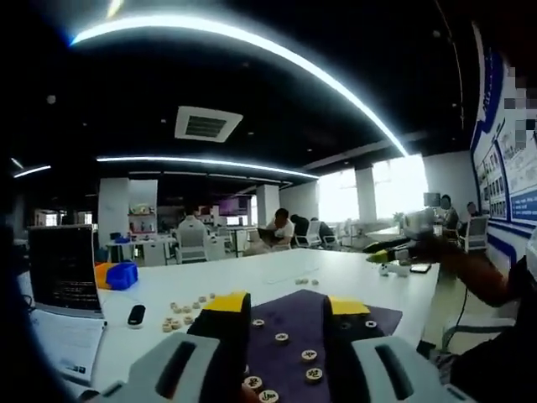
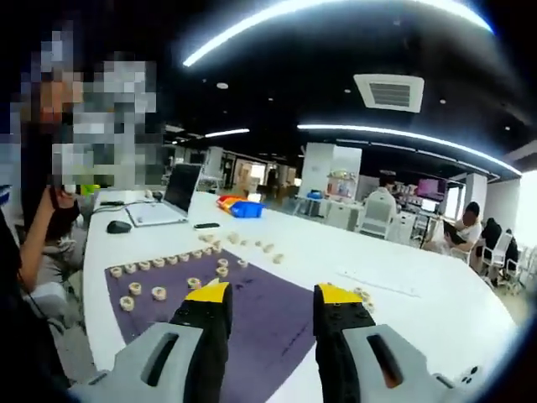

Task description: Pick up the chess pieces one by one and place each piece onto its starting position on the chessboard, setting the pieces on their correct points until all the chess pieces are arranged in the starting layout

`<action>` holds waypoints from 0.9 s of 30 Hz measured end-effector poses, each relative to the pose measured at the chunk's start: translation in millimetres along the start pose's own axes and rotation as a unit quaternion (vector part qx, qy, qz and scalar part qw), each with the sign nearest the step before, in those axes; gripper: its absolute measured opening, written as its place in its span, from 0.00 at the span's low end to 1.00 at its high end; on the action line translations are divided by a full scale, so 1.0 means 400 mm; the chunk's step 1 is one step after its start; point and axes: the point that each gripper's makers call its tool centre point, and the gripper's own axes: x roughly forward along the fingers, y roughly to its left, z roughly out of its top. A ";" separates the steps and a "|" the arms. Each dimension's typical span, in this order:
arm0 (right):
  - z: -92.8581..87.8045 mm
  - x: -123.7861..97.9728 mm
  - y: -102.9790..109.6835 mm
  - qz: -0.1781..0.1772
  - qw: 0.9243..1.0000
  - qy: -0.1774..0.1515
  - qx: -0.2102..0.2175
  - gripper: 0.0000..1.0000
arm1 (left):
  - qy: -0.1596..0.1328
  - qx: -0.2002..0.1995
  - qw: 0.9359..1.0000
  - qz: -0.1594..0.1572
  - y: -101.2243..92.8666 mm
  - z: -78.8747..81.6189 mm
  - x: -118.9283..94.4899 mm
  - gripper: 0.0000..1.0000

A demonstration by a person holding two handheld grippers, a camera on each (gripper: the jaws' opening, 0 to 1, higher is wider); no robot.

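Both grippers stand with jaws apart and nothing between them: left gripper (image 1: 288,309) wide over the purple mat, right gripper (image 2: 272,295) likewise wide, hovering above the near edge of the same mat. Neither touches a piece.

Purple board mat (image 2: 260,306) lies flat on the white table (image 2: 403,277). Some round wooden pieces already sit on it: a row (image 2: 159,264) along the far-left edge, a few more (image 2: 144,294) just inside, others (image 1: 295,357) between the left jaws. Loose pieces (image 1: 186,312) lie off the mat on bare table, another small cluster (image 2: 252,243) beyond the mat's far edge. Laptop (image 2: 172,197), blue bin (image 2: 247,208) and a person's arm (image 1: 474,273) sit well clear.

Step in hand looks like reaching for the next loose piece, layout far from done. To do it well: come down straight over one disc that lies apart from its neighbours, close on its rim, not its face, lift clear before moving. Pieces are low and flat, so jaws must go nearly to the table. Markings are too small to read here, so check the piece before choosing its point.
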 end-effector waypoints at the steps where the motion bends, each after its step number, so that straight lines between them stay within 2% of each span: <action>1: -0.029 0.031 -0.049 -0.025 1.000 0.017 0.005 0.39 | 0.001 0.000 1.000 0.000 0.002 -0.002 0.002 0.36; 4: -0.089 0.104 -0.139 -0.057 0.997 0.043 0.029 0.39 | 0.003 -0.001 1.000 -0.003 0.005 -0.008 0.010 0.36; 7: -0.139 0.175 -0.214 -0.092 0.994 0.055 0.037 0.37 | 0.004 -0.003 1.000 -0.005 0.006 -0.014 0.016 0.36; 9: -0.172 0.221 -0.241 -0.102 0.991 0.070 0.044 0.36 | 0.005 -0.002 1.000 -0.004 0.008 -0.018 0.018 0.36; 14: -0.245 0.319 -0.285 -0.123 0.985 0.118 0.031 0.35 | 0.004 -0.007 1.000 0.009 0.027 -0.019 0.016 0.35; 15: -0.255 0.322 -0.284 -0.127 0.984 0.124 0.030 0.35 | 0.003 -0.007 1.000 0.012 0.030 -0.017 0.014 0.35; 16: -0.276 0.334 -0.314 -0.156 0.978 0.138 0.026 0.35 | 0.002 -0.002 1.000 0.014 0.030 -0.015 0.010 0.35; 18: -0.296 0.352 -0.348 -0.186 0.971 0.151 0.019 0.35 | 0.004 0.027 1.000 0.012 0.027 -0.011 0.005 0.35; 22: -0.302 0.389 -0.374 -0.204 0.968 0.132 0.067 0.34 | 0.002 0.028 1.000 0.004 0.016 -0.006 0.003 0.35; 23: -0.307 0.397 -0.382 -0.207 0.966 0.137 0.069 0.34 | 0.001 0.028 1.000 0.003 0.015 -0.006 0.003 0.35; 24: -0.311 0.392 -0.397 -0.229 0.961 0.141 0.065 0.32 | 0.001 0.027 1.000 0.002 0.015 -0.006 0.002 0.35; 27: -0.321 0.401 -0.400 -0.233 0.960 0.150 0.045 0.31 | 0.001 0.026 1.000 -0.002 0.011 -0.005 -0.001 0.35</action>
